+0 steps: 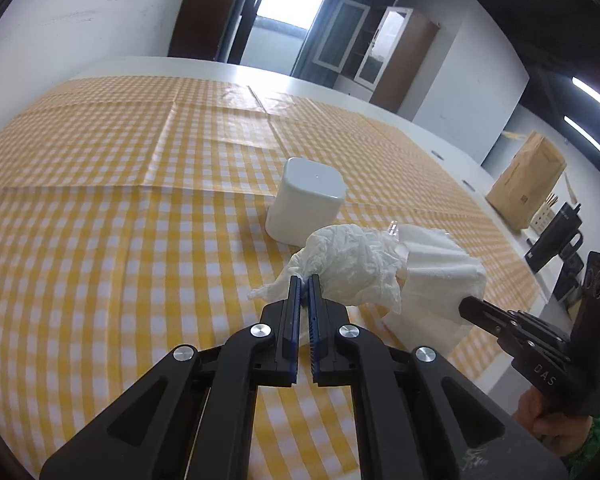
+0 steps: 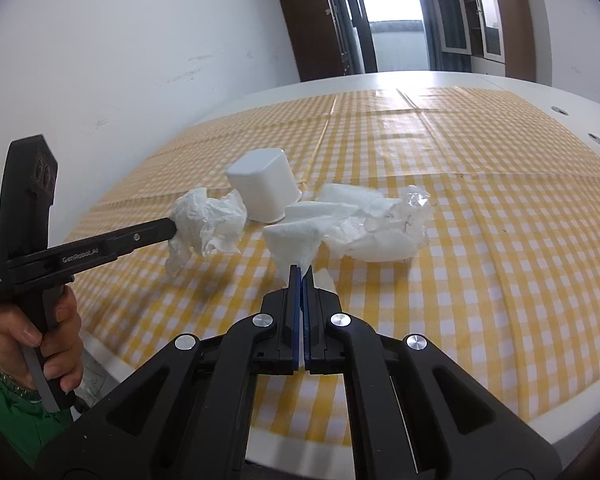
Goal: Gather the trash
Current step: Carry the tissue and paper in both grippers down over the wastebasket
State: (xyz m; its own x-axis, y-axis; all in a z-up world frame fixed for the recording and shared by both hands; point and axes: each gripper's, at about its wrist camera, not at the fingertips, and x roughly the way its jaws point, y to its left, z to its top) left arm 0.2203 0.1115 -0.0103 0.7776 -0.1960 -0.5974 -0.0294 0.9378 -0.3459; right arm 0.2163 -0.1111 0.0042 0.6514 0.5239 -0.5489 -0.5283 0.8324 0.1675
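A crumpled white tissue hangs just above the yellow checked tablecloth. My left gripper is shut on its near corner. The right wrist view shows that same left gripper coming in from the left with the tissue bunched at its tip. My right gripper is shut on the near edge of a white napkin bundle, which has clear plastic wrap tangled in its far end. In the left wrist view the right gripper pinches the bundle from the right.
A white square container stands upside down on the cloth just behind both pieces. A brown paper bag and black appliances sit on a counter to the right. The table's white front edge is close below.
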